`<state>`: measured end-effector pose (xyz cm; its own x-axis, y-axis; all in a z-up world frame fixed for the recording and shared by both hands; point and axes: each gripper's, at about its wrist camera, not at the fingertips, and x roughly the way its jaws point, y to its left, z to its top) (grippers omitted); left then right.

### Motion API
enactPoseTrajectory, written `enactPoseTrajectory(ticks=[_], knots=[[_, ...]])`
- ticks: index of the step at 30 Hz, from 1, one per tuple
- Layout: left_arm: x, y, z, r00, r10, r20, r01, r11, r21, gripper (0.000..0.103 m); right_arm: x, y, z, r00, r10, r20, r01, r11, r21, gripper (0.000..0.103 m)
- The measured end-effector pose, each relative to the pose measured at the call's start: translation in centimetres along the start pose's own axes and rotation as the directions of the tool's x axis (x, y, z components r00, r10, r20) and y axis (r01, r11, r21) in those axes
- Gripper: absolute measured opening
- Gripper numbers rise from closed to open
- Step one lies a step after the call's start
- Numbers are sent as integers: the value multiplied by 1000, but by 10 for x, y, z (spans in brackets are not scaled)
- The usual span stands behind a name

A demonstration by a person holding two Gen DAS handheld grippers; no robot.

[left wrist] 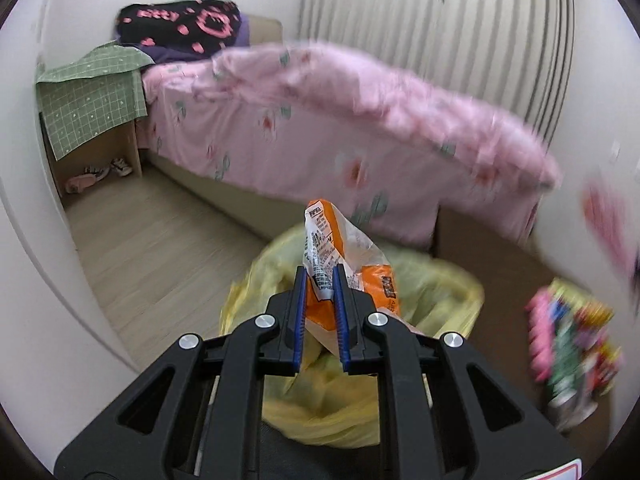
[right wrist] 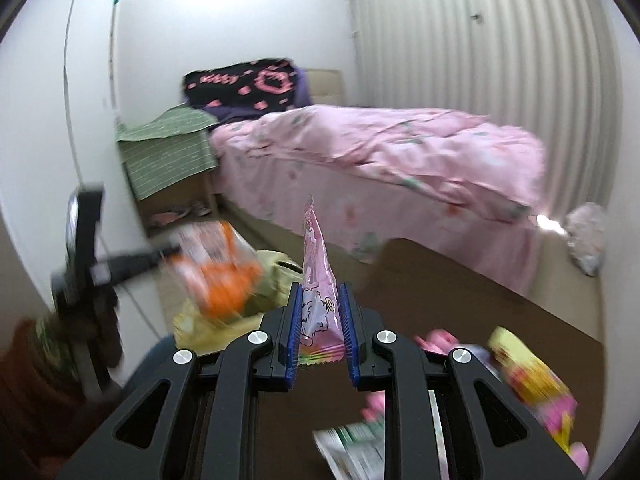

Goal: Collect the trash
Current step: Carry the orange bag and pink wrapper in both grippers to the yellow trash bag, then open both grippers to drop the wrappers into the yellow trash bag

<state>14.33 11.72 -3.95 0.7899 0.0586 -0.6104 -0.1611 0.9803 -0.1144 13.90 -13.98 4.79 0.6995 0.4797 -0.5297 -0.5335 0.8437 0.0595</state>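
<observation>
- Left tool (left wrist: 320, 276) – blue pads clamped together on an orange and white snack wrapper (left wrist: 340, 256); the wrapper sticks up and forward from between the pads.
- That wrapper is held above the open mouth of a bin lined with a yellow bag (left wrist: 448, 280), not inside it.
- Right tool (right wrist: 319, 294) – pads clamped on a pink wrapper (right wrist: 316, 256), narrow end pointing up, crimped edge hanging at the pad bases.
- From the right wrist view the left tool (right wrist: 120, 264) shows at left, blurred, with the orange wrapper (right wrist: 224, 276) over the yellow bag (right wrist: 272, 272).
- Brown surface (right wrist: 460, 288) lies under and ahead of the right tool; the bin sits just beside its left edge.
- More trash on the surface – a heap of bright wrappers (left wrist: 572, 344) at right in the left wrist view; in the right wrist view a yellow and pink packet (right wrist: 532, 380) and a green and white packet (right wrist: 352, 448) near the bottom. Print is too blurred to read.
- Behind: bed with a pink floral blanket (left wrist: 320, 120), a black pillow with pink print (left wrist: 180, 28) at its head, a green checked cloth (left wrist: 92, 100) over a small stand, shoes (left wrist: 100, 172) under it.
- Wood floor (left wrist: 160, 248) between the bed and the wall.
</observation>
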Motion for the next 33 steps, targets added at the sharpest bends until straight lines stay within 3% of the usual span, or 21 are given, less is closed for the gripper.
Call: enactPoseTrajectory(ticks=[2,6,11,14,20,23,26,28,30,33], knots=[[33,-4,-19,994,-8,-112,12,999,39,12,42,6,11,996,66,-67,-66,998,-6,19],[66,0,-40,980,-30,-197,34,999,12,12,120,21,12,965,140,-222,-148,989,-19,19],[71,7,-34,987,-35,-159,27,998,-54,12,192,31,-8,912,160,-379,-181,983,-18,19],[74,10,-27,994,-11,-111,1,996,-85,12,214,28,-23,885,162,-436,-170,985,22,19],[93,31,-14,992,6,-123,-28,984,-177,12,212,22,-48,852,141,-504,-145,989,32,19],[99,33,-20,988,-5,-156,-24,982,-186,12,210,15,-49,857,143,-495,-140,989,43,19],[98,32,-22,986,-34,-164,0,979,-203,12,201,18,-44,886,130,-446,-134,991,23,19],[92,34,-20,986,-78,-150,42,972,-232,12,200,21,-41,893,130,-431,-138,990,12,19],[86,36,-16,984,-117,-134,78,961,-264,20,202,24,-39,896,128,-425,-140,990,2,21],[76,38,-10,985,-136,-107,100,952,-290,40,200,24,-36,901,120,-417,-128,992,8,30]])
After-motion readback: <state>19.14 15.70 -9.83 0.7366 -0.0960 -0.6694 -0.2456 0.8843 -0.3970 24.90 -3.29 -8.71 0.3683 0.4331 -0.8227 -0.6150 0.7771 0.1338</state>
